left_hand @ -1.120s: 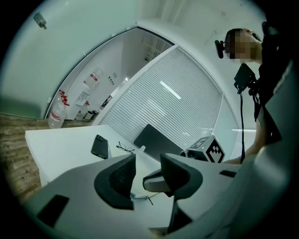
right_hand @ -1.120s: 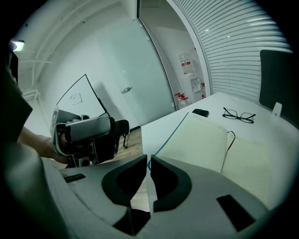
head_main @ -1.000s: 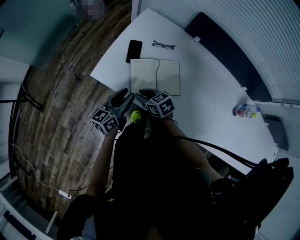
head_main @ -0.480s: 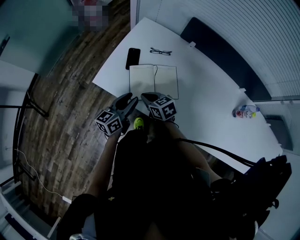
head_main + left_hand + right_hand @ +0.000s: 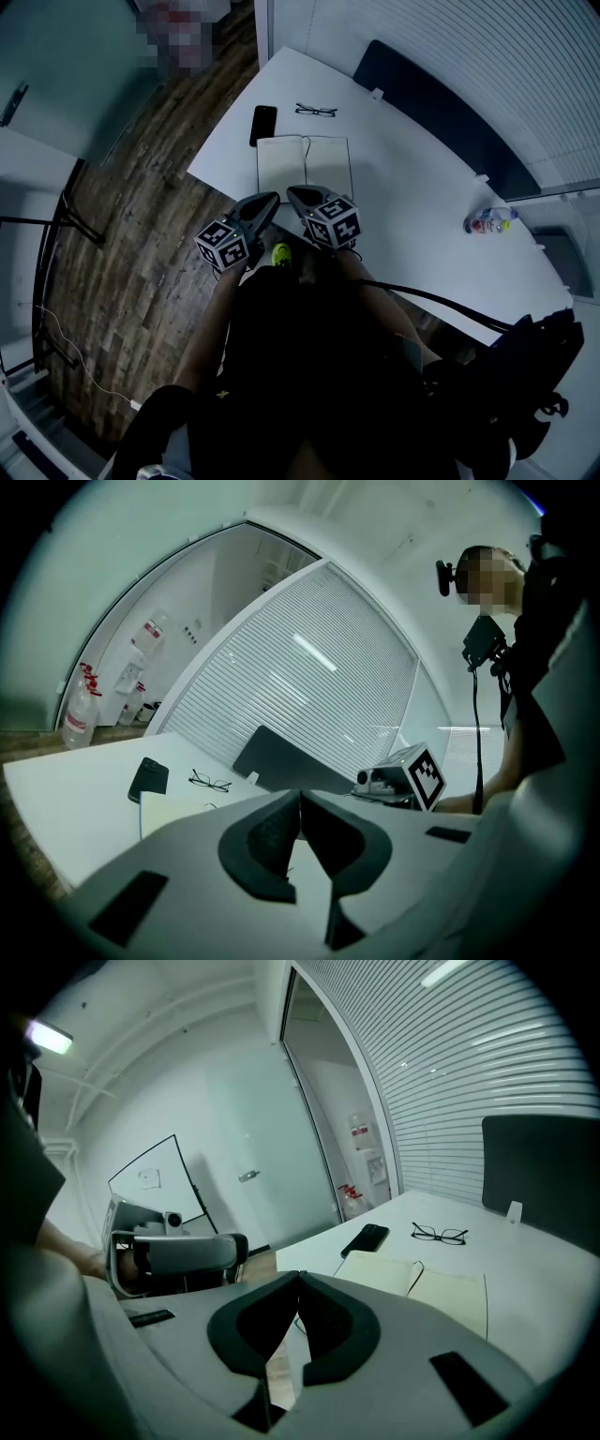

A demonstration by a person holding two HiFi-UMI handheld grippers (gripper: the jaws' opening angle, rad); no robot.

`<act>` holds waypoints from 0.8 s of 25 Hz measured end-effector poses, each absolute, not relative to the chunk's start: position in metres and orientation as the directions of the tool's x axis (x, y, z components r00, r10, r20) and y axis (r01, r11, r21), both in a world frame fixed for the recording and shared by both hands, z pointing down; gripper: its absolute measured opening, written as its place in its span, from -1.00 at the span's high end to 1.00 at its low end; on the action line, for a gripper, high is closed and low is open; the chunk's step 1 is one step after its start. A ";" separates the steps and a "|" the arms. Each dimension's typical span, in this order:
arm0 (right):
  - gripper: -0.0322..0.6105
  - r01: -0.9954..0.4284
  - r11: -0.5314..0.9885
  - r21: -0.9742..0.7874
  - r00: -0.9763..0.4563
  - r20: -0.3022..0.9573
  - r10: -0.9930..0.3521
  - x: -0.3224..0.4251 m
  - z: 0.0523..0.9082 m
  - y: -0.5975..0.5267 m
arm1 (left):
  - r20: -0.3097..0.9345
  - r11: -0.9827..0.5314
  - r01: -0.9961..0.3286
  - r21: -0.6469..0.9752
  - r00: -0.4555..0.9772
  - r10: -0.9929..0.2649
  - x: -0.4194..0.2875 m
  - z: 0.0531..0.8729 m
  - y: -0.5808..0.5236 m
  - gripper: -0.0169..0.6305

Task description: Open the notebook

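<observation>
Since the cream-paged notebook already lies spread flat on the white table, its spine running straight away from the person, the task looks done. It sits just ahead of both tools with the spine between their tips, so neither hand is clearly nearer. The left grey two-jaw gripper has just been closing with nothing between its jaws and now stands shut and empty, while the right grey gripper is likewise pinched together on nothing.
</observation>
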State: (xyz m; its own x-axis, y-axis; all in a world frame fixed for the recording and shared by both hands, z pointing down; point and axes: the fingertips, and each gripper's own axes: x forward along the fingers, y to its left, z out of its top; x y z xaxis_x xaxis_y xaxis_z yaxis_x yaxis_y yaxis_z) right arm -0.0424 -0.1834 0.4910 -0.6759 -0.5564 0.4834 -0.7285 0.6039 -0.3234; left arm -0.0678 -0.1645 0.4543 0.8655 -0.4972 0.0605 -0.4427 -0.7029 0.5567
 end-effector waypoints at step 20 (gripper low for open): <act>0.94 -0.687 0.653 -0.320 -0.725 0.360 -0.587 -0.017 0.452 -0.120 | 0.064 -0.710 -0.488 0.508 0.843 -0.533 -0.039 0.427 -0.102 0.91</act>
State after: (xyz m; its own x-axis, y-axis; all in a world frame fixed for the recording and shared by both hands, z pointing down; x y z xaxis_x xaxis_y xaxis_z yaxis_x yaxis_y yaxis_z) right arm -0.0169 -0.1199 0.4516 -0.7253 -0.5866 0.3603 -0.6868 0.6526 -0.3200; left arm -0.0387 -0.1024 0.4267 0.8434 -0.5334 0.0643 -0.4876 -0.7097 0.5084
